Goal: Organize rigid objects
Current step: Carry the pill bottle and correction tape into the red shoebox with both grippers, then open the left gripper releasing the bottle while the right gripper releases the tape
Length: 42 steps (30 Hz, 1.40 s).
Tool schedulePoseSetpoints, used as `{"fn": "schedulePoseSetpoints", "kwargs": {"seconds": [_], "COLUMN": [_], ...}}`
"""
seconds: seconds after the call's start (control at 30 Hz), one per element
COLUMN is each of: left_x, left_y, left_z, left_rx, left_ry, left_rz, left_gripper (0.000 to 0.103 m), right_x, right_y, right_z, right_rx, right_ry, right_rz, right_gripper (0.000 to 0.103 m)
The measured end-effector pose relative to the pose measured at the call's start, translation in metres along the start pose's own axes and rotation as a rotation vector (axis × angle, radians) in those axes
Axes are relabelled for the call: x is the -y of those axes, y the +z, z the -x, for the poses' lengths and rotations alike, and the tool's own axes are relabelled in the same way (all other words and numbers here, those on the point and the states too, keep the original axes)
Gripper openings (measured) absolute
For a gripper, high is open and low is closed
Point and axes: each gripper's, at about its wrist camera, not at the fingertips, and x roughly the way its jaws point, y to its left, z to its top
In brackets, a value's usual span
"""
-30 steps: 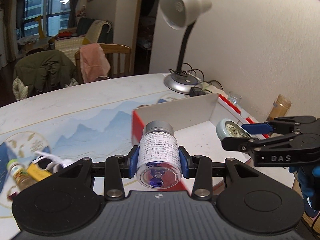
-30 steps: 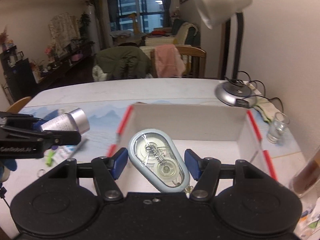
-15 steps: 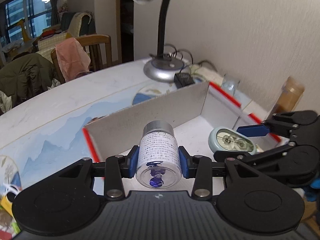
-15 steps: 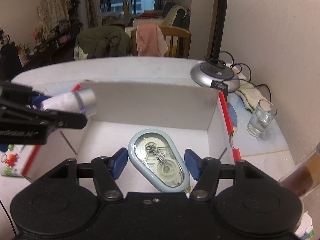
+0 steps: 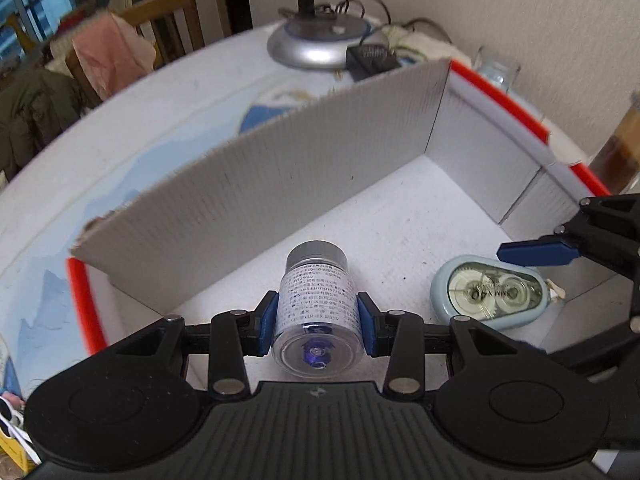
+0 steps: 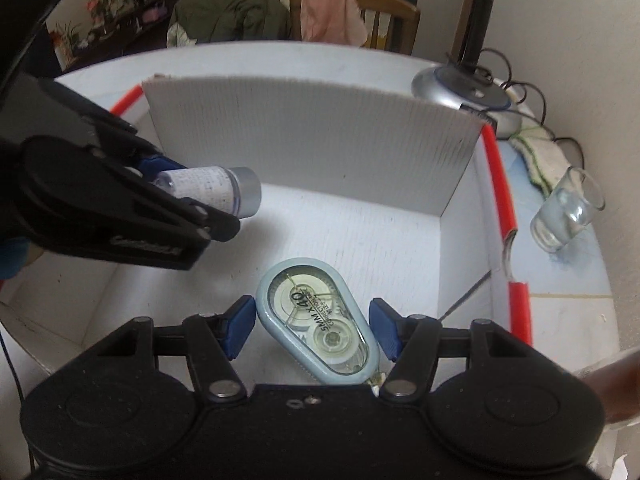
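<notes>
My left gripper (image 5: 318, 320) is shut on a small clear bottle (image 5: 316, 312) with a white printed label and a grey cap. It holds the bottle over the floor of a white box with red edges (image 5: 248, 184). The bottle also shows in the right wrist view (image 6: 216, 190). A pale blue correction tape dispenser (image 6: 320, 324) lies on the box floor between the blue pads of my right gripper (image 6: 312, 330), which is open; the pads stand apart from it. The dispenser also shows in the left wrist view (image 5: 488, 292).
A silver lamp base (image 6: 464, 88) with cables stands behind the box. A small glass (image 6: 568, 212) stands right of the box, and a brown bottle (image 5: 616, 144) stands by the wall. Chairs with clothes (image 6: 332, 16) stand beyond the table.
Both grippers have moved forward and down into the box. My right gripper has opened and the correction tape now lies on the box floor. The left still holds the bottle.
</notes>
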Motion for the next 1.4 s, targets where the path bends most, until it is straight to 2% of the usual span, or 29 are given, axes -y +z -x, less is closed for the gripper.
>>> {"fn": "schedulePoseSetpoints", "kwargs": {"seconds": [0.13, 0.47, 0.7, 0.83, 0.93, 1.23, 1.4], "left_x": [-0.001, 0.002, 0.003, 0.004, 0.003, -0.002, -0.007], "left_y": [0.002, 0.002, 0.003, 0.003, 0.001, -0.01, -0.022], "left_z": [-0.012, -0.031, -0.033, -0.03, -0.021, 0.026, 0.059], "left_rx": [-0.053, -0.161, -0.176, -0.154, -0.127, -0.015, 0.072], "left_ry": [-0.011, -0.023, -0.021, -0.022, -0.023, -0.03, -0.037], "left_rz": [0.017, 0.025, 0.029, 0.041, 0.04, 0.073, 0.092], "left_gripper": [0.041, 0.04, 0.042, 0.045, 0.056, 0.056, 0.056], "right_x": [0.003, 0.005, 0.006, 0.012, 0.013, 0.013, 0.008], "right_y": [0.002, 0.006, 0.006, 0.006, 0.005, 0.0, -0.003], "right_z": [-0.009, -0.012, -0.012, -0.011, -0.006, 0.021, 0.037], "right_rx": [-0.058, -0.112, -0.114, -0.1, -0.082, 0.001, 0.041], "right_ry": [-0.006, 0.017, 0.031, 0.041, 0.047, 0.055, 0.061], "right_rz": [-0.003, -0.037, -0.039, -0.052, -0.064, -0.095, -0.107], "right_gripper": [0.062, 0.061, 0.064, 0.065, 0.065, 0.07, 0.077]}}
